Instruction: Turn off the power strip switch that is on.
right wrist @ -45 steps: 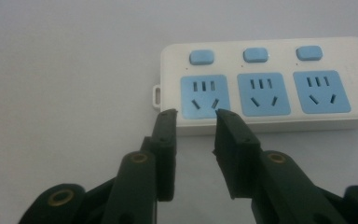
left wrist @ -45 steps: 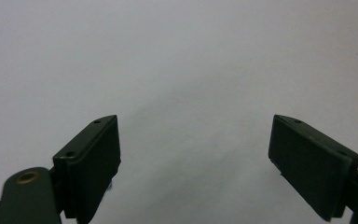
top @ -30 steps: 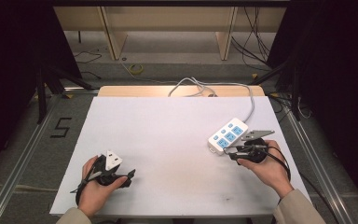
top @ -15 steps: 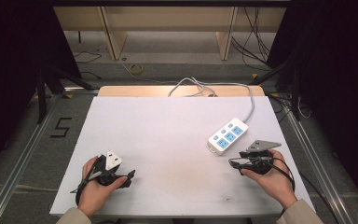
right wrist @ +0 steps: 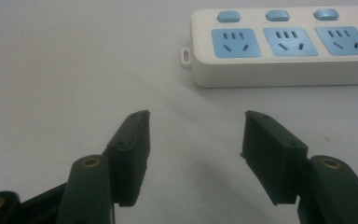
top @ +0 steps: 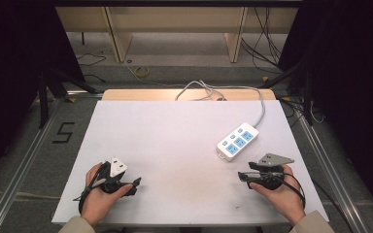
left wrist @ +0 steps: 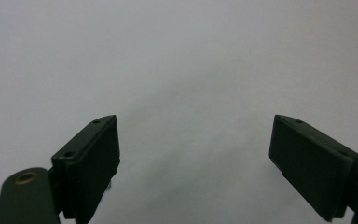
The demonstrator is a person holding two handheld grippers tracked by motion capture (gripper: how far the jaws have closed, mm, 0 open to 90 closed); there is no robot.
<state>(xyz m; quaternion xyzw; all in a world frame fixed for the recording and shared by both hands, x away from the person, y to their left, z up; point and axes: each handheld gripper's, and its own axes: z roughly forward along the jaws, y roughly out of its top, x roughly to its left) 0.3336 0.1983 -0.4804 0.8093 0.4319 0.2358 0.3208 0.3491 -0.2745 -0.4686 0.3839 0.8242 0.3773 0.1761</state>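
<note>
White desk with a white power strip lying flat on its right half, angled, three blue sockets and three blue switches up; its grey cable runs off the far edge of the desk. Left hand-held gripper rests low at the near left of the desk, held in the left hand, jaws spread wide over bare desk surface, nothing between them. Right hand-held gripper sits at the near right, held in the right hand, jaws parted and empty, tips pointing left. Power strip lies just ahead of the right hand-held gripper, apart from it, not touching.
</note>
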